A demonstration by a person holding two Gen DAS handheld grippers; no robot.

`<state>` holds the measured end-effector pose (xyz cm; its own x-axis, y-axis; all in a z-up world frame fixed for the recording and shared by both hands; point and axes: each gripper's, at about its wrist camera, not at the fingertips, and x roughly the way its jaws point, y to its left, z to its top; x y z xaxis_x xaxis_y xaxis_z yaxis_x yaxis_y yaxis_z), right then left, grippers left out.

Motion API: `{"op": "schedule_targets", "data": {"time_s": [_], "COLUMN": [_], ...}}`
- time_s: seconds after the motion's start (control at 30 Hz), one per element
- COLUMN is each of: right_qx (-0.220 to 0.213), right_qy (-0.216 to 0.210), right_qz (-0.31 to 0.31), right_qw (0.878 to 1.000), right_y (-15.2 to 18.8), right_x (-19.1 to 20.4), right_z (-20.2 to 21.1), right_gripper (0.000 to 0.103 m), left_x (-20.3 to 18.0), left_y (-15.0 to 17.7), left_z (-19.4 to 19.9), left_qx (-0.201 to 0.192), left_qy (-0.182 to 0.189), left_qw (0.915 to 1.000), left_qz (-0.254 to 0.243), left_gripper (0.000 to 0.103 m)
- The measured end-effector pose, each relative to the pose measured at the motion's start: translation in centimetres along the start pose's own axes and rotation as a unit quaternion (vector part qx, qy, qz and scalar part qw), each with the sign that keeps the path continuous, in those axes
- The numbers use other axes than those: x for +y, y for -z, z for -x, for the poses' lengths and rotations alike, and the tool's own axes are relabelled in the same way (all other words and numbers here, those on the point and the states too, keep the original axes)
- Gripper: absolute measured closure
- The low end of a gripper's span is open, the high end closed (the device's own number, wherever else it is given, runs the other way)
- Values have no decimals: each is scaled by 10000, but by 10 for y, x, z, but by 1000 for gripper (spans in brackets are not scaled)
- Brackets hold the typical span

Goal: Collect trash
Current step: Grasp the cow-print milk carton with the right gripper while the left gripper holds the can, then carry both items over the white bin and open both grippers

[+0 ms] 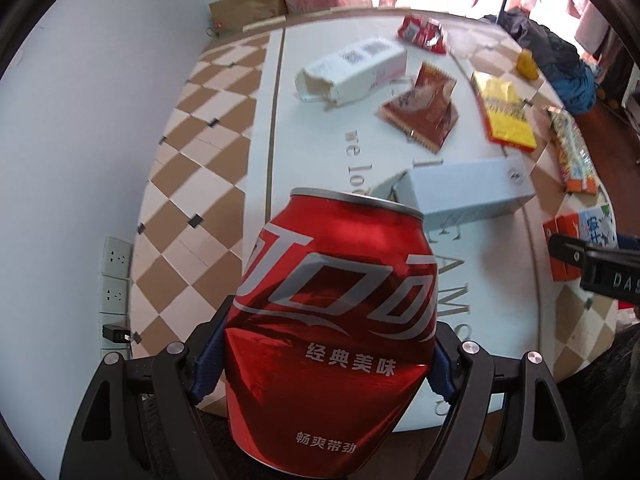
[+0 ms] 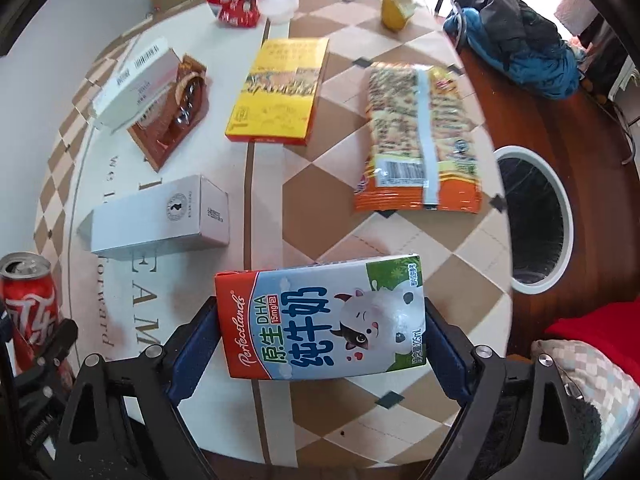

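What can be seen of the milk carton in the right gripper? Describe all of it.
The milk carton is a small box, apparently coated paperboard, pale blue with a red band, a green corner, a cartoon cow, "Perfectlands DHA" and Chinese characters. It lies sideways, printed face toward the camera, looking intact. The right gripper holds it above the table, its blue-padded jaws pressing the carton's two ends. Nothing else visibly touches it.

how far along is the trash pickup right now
Nothing looks binned yet. In hand: left tool grips the dented cola can, right tool the milk carton. Left on the table: yellow box, snack bag, grey box, wrappers.
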<state>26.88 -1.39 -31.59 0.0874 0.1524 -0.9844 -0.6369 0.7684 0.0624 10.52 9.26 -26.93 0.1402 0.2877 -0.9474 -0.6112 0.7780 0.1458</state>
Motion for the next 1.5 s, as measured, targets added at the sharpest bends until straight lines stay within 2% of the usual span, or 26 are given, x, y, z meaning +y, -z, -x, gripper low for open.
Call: {"op": "schedule_targets", "data": {"time_s": [0.27,0.43,0.57,0.63,0.77,0.83,0.93,1.13,1.23,1.37,1.43,1.47,1.5], "right_qx": [-640,-1104,-1397,-1527,-1638,-1568,-1281,-662,-373,-25,131,208,314], "right_qy": [-417,-742,-879,-897,-714,-461,-340,-445,-486,-545,-504,-524,-553], "right_qz": [-275,-510,-809,-1014,-1444,-1615,-1928,-2289,-2295,-2287,-2250,-2249,-2263], "right_qw": [9967,9898,9830,9790,9733,9732,9722,9702,9714,9720,9730,9727,9720], "right_y": [24,39,47,50,52,50,45,25,9,-12,-20,-19,-21], "right_x": [-31,-71,-127,-164,-241,-279,-332,-400,-416,-433,-440,-441,-442], "right_z": [65,116,153,168,178,168,136,58,20,-29,-51,-59,-69], "right_gripper": [9,9,9,9,9,9,9,9,9,9,8,8,8], "left_x": [-12,-48,-99,-137,-212,-253,-309,-397,-427,-451,-457,-457,-458], "left_y": [-3,-23,-43,-57,-88,-106,-131,-169,-188,-202,-206,-205,-207], "left_z": [56,110,140,149,145,129,97,24,-13,-44,-60,-64,-70], "left_qx": [-628,-1112,-1351,-1401,-1309,-1095,-665,149,698,1071,1244,1313,1367], "left_qy": [73,371,818,1130,1677,1955,2294,2477,2611,2579,2568,2581,2557], "left_qw": [9980,9928,9857,9806,9715,9680,9637,9583,9533,9517,9503,9492,9494], "left_qz": [-35,-260,-579,-779,-1048,-1131,-1196,-1418,-1345,-1275,-1248,-1232,-1207], "left_gripper": [24,24,24,24,24,24,24,24,23,22,16,8,5]}}
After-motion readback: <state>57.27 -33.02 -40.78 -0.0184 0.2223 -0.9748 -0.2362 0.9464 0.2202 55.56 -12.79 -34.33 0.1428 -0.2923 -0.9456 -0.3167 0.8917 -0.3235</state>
